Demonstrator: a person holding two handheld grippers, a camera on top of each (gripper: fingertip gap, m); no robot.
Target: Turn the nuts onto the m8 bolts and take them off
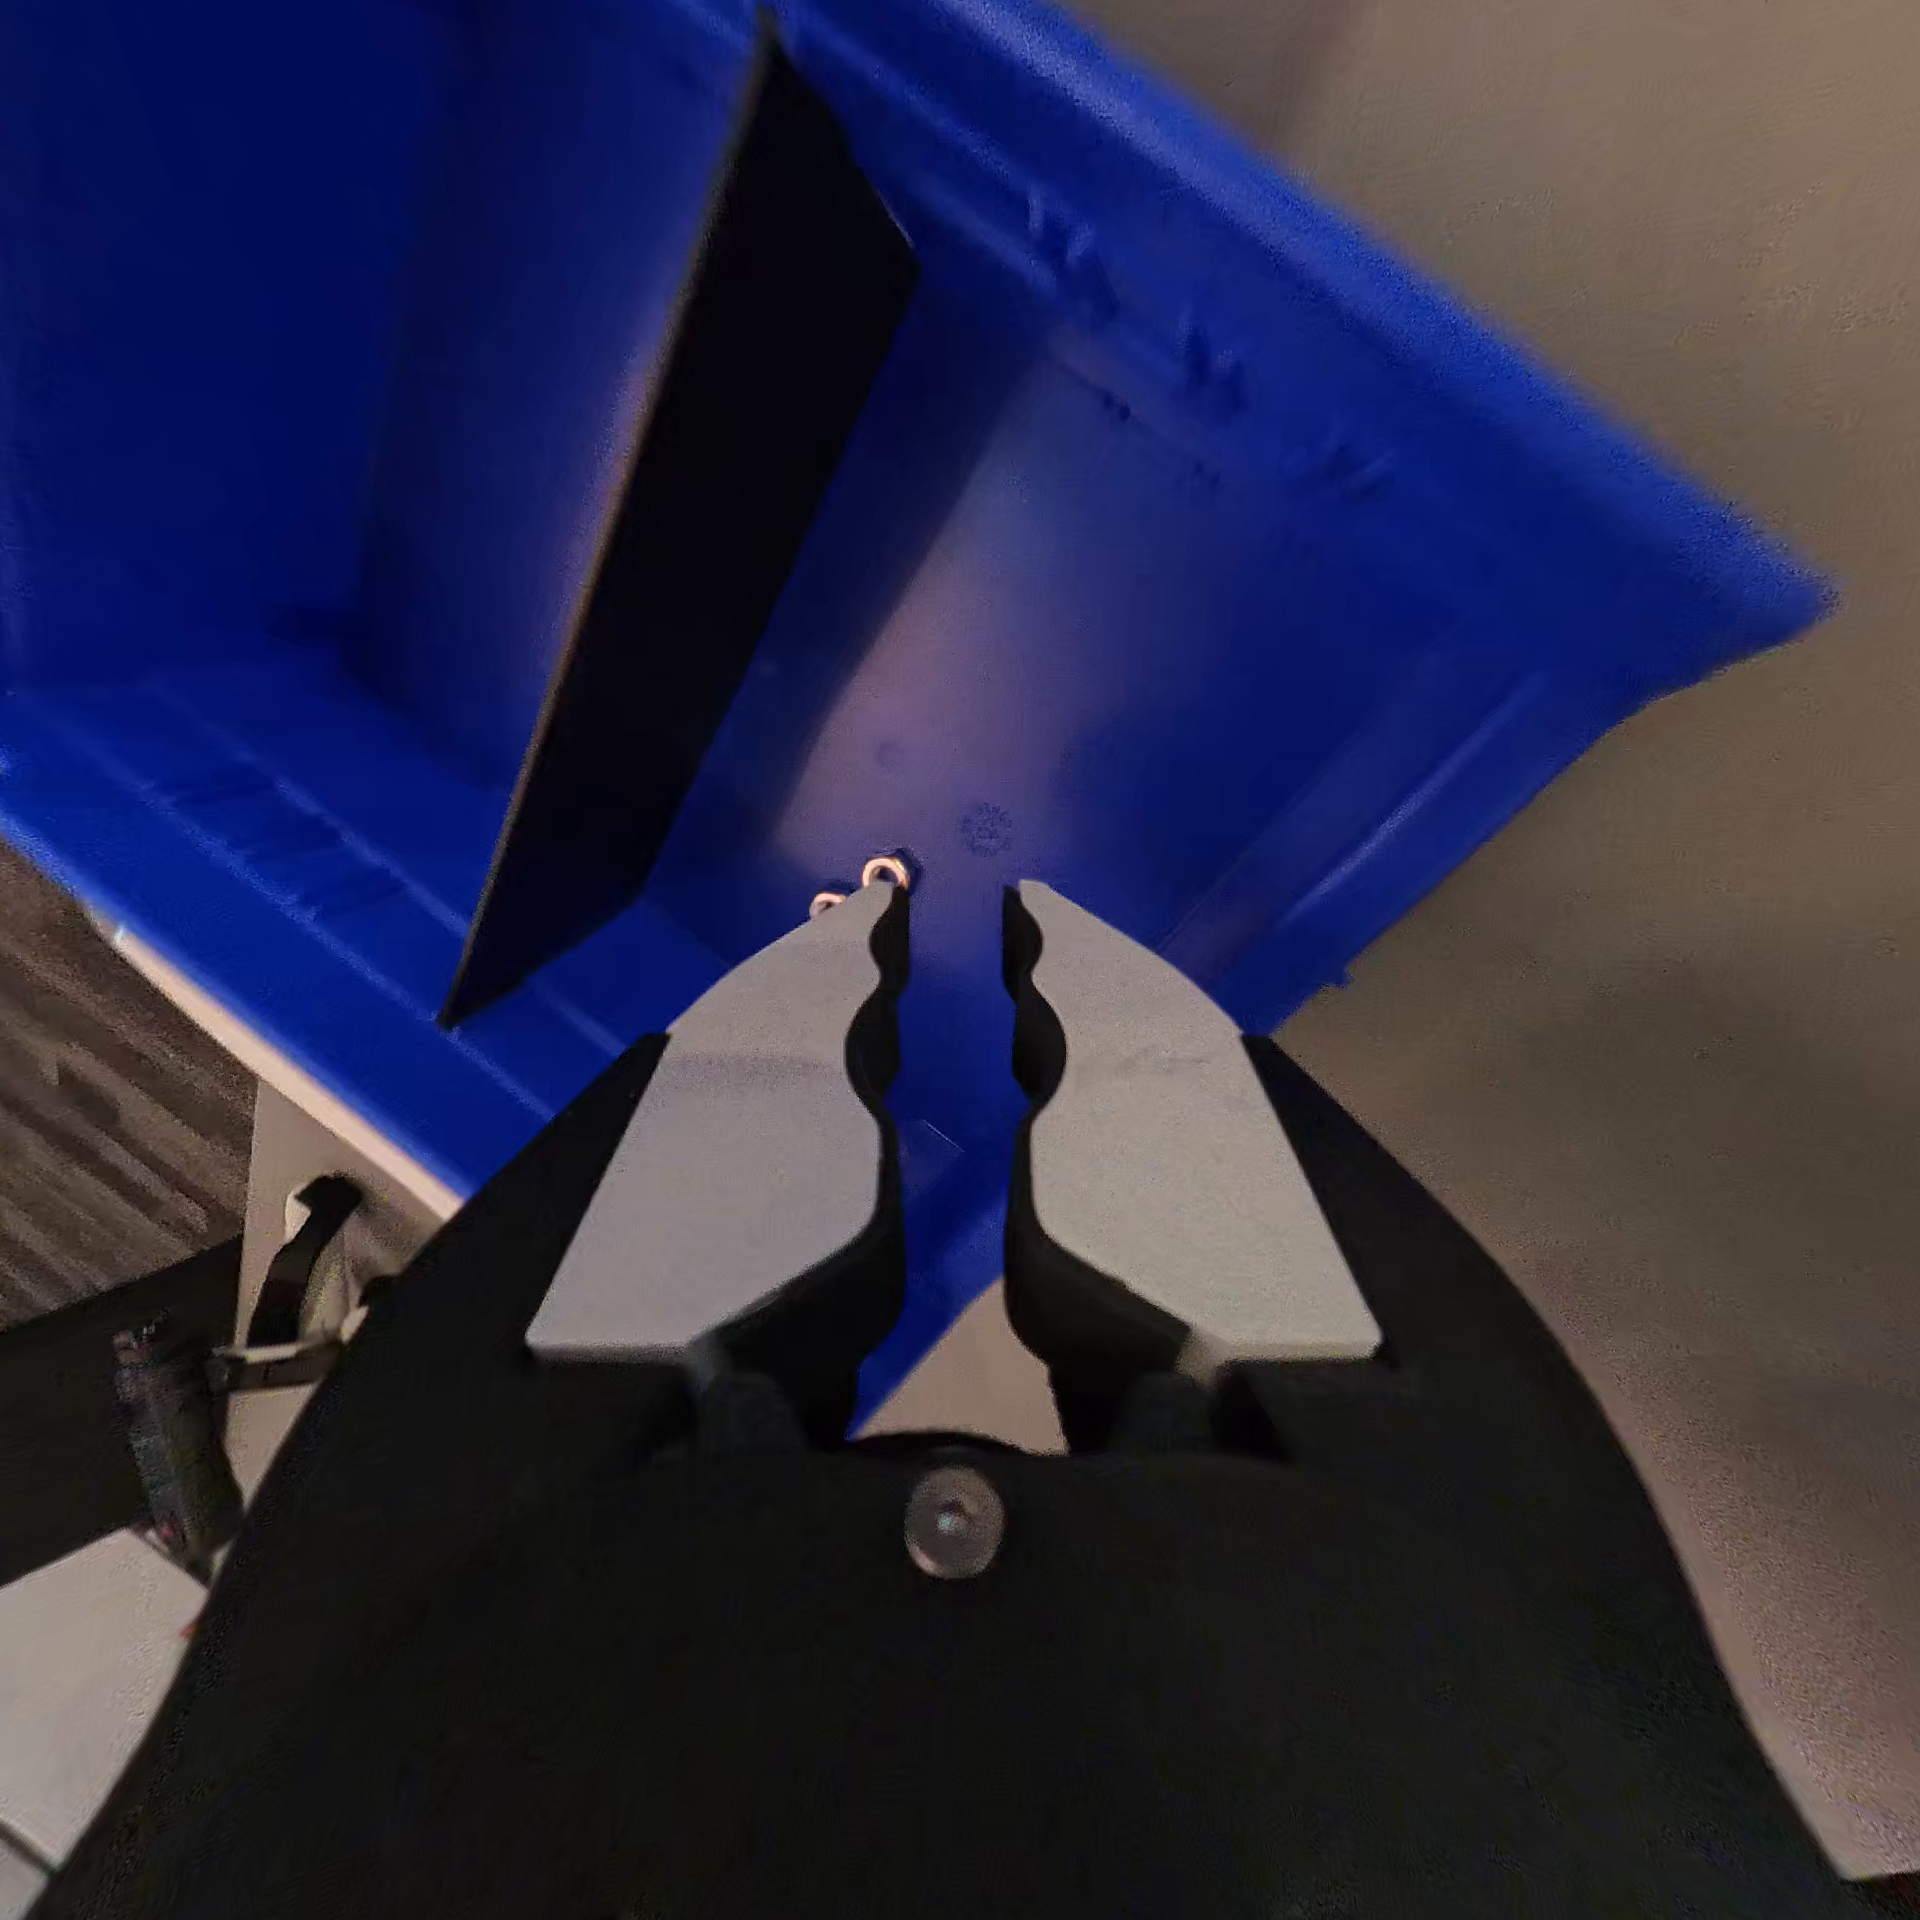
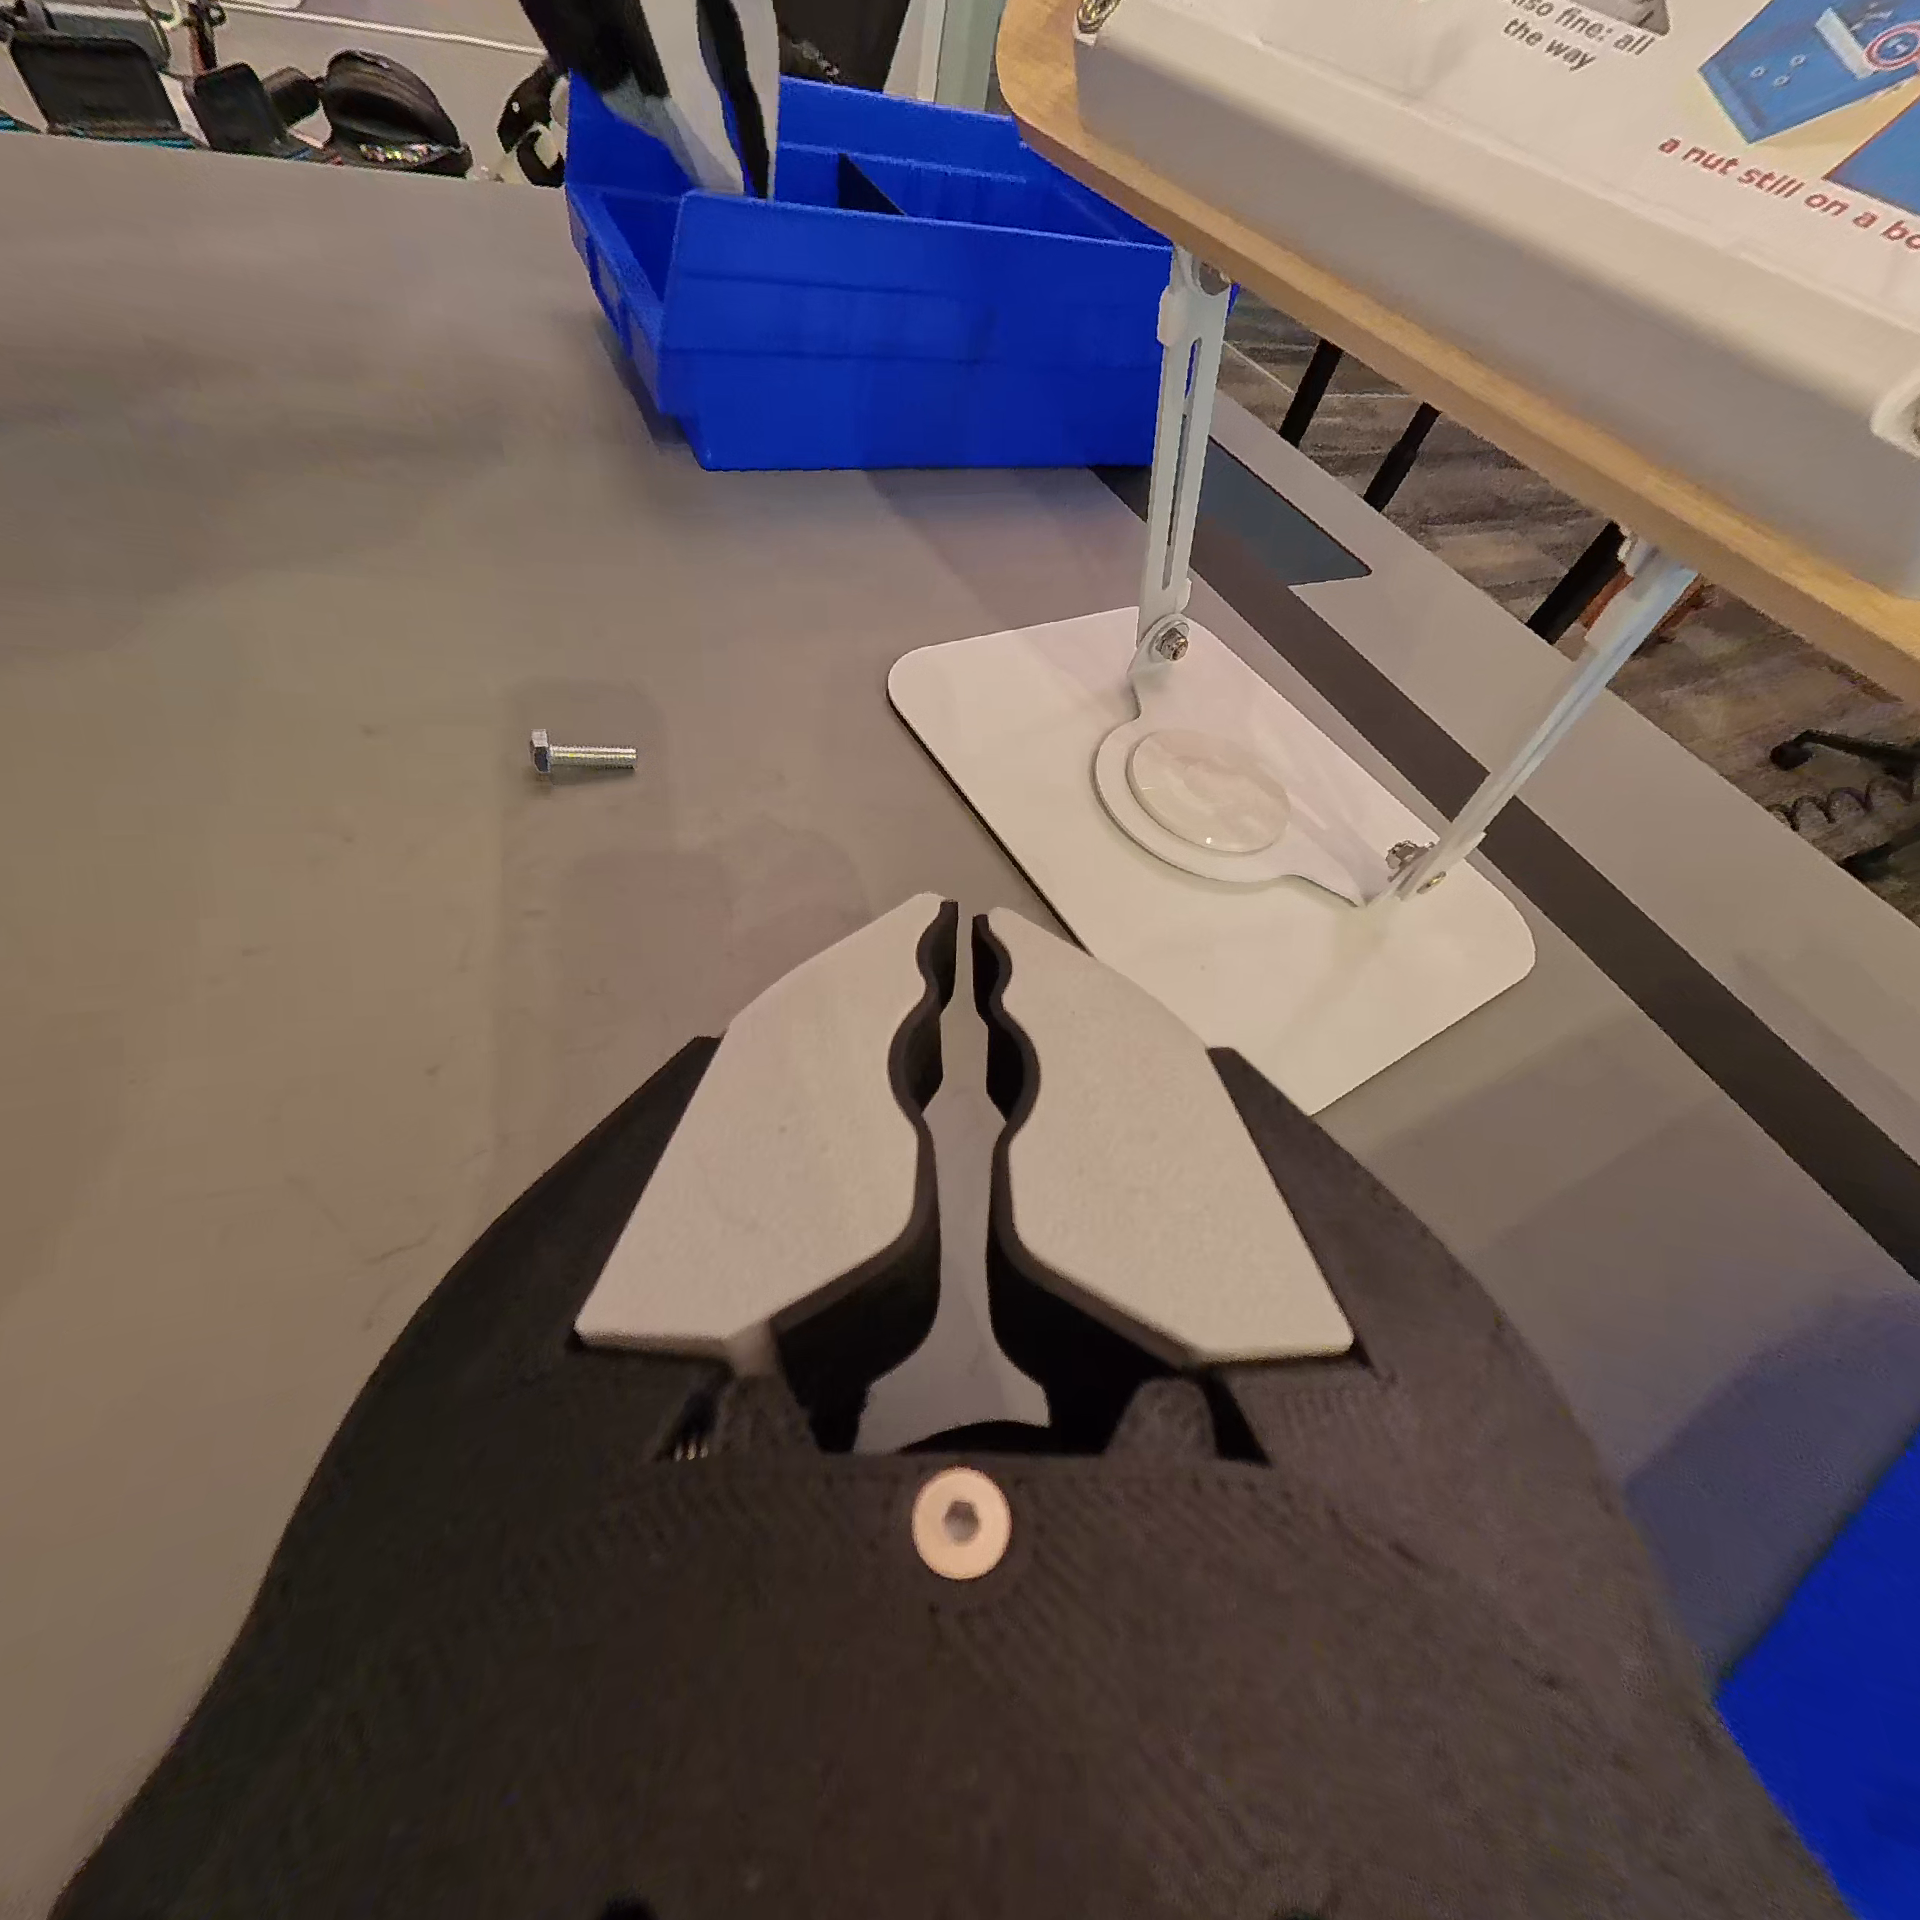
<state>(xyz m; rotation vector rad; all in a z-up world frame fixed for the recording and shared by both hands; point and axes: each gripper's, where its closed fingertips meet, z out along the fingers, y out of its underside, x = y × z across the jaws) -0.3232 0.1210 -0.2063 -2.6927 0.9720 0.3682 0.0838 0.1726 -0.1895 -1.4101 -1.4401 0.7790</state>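
Two grippers near the blue plastic bin (image 2: 914, 343) on the grey table (image 2: 260, 623)

We see the left gripper (image 1: 954, 904) inside the bin, its jaws apart and grasping nothing, with two small metal nuts (image 1: 881, 871) on the bin floor just beyond its left fingertip. The right gripper (image 2: 961, 920) hovers well in front of the bin, nearly clenched on nothing; one silver hex-head bolt (image 2: 580, 756) lies on the table between them.
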